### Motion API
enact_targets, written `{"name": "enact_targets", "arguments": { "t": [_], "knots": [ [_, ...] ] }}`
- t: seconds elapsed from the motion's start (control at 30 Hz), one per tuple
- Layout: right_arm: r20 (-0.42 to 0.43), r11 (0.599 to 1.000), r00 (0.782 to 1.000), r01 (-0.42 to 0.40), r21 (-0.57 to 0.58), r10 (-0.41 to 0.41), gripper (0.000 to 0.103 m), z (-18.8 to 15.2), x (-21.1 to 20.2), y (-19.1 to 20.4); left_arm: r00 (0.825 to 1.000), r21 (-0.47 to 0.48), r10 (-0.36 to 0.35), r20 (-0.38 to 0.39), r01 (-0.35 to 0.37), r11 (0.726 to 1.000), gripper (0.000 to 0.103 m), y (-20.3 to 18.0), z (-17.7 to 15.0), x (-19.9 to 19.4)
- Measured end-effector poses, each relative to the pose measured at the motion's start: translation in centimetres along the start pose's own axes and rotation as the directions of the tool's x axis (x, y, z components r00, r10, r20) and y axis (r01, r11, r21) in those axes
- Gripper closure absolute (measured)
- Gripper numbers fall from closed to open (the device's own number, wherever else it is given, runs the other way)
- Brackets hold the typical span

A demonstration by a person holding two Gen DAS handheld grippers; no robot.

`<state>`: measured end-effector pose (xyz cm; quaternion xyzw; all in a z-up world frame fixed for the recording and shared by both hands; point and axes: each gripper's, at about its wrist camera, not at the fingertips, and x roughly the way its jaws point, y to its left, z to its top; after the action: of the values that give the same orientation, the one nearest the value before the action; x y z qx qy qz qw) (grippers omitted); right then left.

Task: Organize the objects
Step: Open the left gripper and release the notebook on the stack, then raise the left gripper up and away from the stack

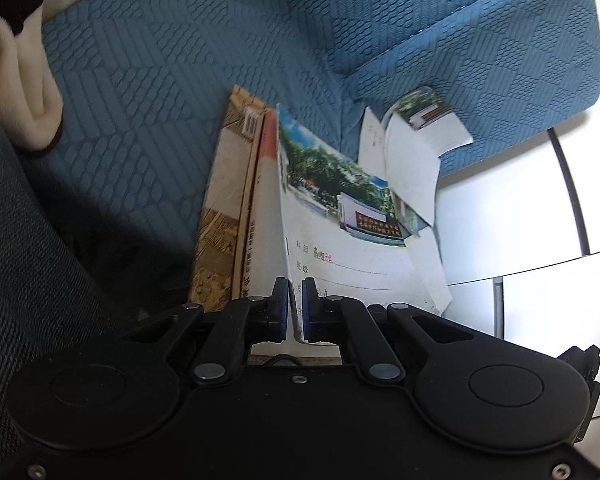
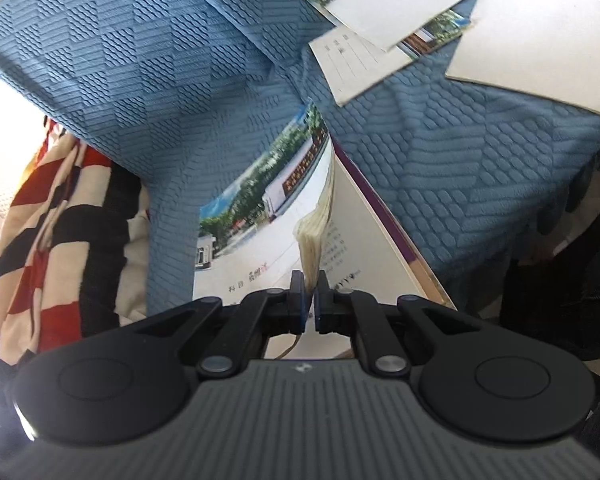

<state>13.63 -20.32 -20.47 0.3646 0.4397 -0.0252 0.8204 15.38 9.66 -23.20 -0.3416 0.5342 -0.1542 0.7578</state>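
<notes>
Left wrist view: we logged left gripper (image 1: 296, 300) clamped narrow on edge of a photo-cover notebook (image 1: 340, 216), w/ a brown book (image 1: 224, 216) standing against it on the left side. Both stood on edge over the blue sofa (image 1: 160, 80), long axes running straight away from the jaws toward the seat/armrest corner.

Right wrist view: we logged right gripper (image 2: 309, 296) pinched narrow on a thin sheaf of yellowed pages (image 2: 316, 236), photo cover (image 2: 260, 200) fanned to its left, a purple-edged cover (image 2: 384, 216) to its right. Long axis again ran forward from the jaws, tilted up-right in frame.

We could not tell if both grippers held the same stack; covers looked alike.

Key relation, our judgement: held items lay directly ahead of each gripper, just above the seat; loose pile lay further on, nearer the right gripper's far right.

Count:
- grippers: 2, both gripping
- held books, left view: 2 seen (1 brown, 1 photo-cover)
- loose booklets (image 2: 380, 40) on seat, right view: approx. 4, overlapping, exact no. unclear
- striped cloth (image 2: 52, 216): 1, beside sofa
- cream blanket (image 1: 24, 76): 1
</notes>
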Motion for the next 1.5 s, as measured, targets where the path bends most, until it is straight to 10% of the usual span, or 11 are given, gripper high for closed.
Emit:
{"name": "enact_targets", "arguments": {
  "t": [0.37, 0.73, 1.13, 1.5],
  "knots": [
    [-0.070, 0.997, 0.997, 0.046, 0.057, -0.042, 0.093, -0.1, 1.1, -1.1, 0.999, 0.011, 0.040, -0.025, -0.039, 0.999, 0.096, -0.6, -0.5, 0.7],
    [-0.139, 0.998, 0.989, 0.063, 0.032, -0.058, 0.061, 0.6, -1.5, -1.2, 0.995, 0.108, 0.082, -0.050, -0.076, 0.991, 0.036, -3.4, -1.3, -0.8],
    [0.082, 0.983, 0.996, 0.048, -0.175, -0.034, 0.061, 3.0, -9.6, 2.0, 0.996, 0.327, 0.067, 0.065, -0.085, 0.941, 0.006, -10.6, -2.0, -6.0],
    [0.247, 0.940, 0.969, 0.072, -0.335, 0.014, 0.061, 4.3, -16.6, 4.5, 0.983, 0.453, 0.024, 0.181, -0.105, 0.886, 0.001, -17.8, -3.0, -10.2]
  ]
}}
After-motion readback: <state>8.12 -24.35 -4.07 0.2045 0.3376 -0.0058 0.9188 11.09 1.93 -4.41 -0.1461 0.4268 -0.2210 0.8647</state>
